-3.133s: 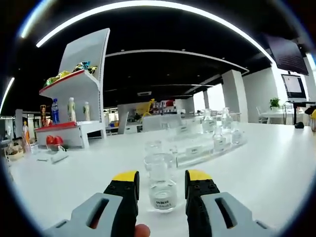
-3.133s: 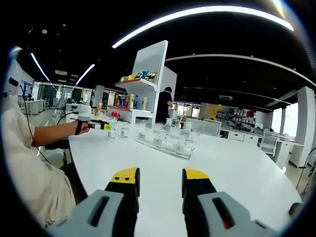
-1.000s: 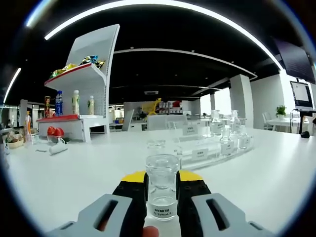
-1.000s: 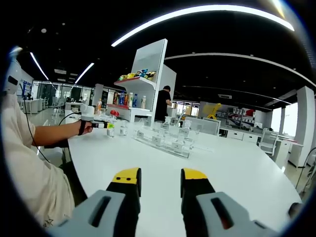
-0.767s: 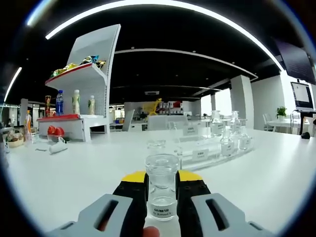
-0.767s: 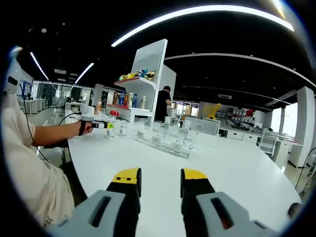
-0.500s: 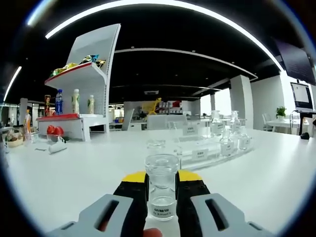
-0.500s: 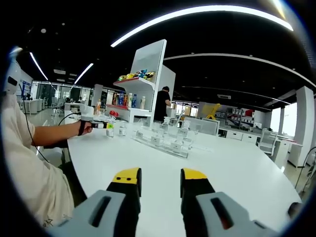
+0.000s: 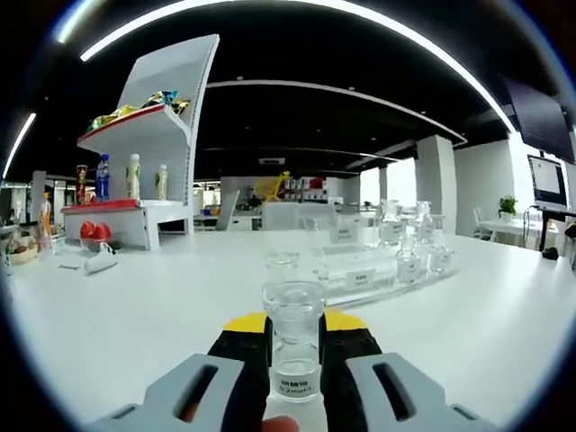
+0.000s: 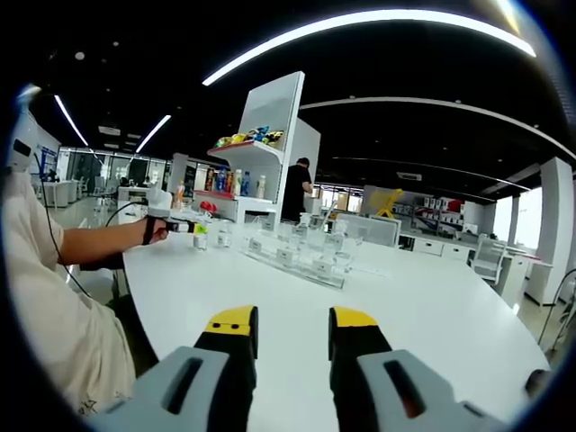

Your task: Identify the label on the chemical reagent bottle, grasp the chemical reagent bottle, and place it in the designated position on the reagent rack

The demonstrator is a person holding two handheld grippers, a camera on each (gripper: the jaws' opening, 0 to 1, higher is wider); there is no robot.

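My left gripper (image 9: 294, 346) is clamped on the reagent bottle (image 9: 293, 346), short of the reagent rack (image 9: 373, 274). I'd keep it upright, label readable, carrying toward the rack's matching slot. My right gripper (image 10: 287, 346) hangs with jaws apart, empty.

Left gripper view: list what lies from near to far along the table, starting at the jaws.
Left gripper, shut on the reagent bottle → a second clear bottle standing on the table → the clear reagent rack with labelled bottles → the white display shelf with drinks, far left.
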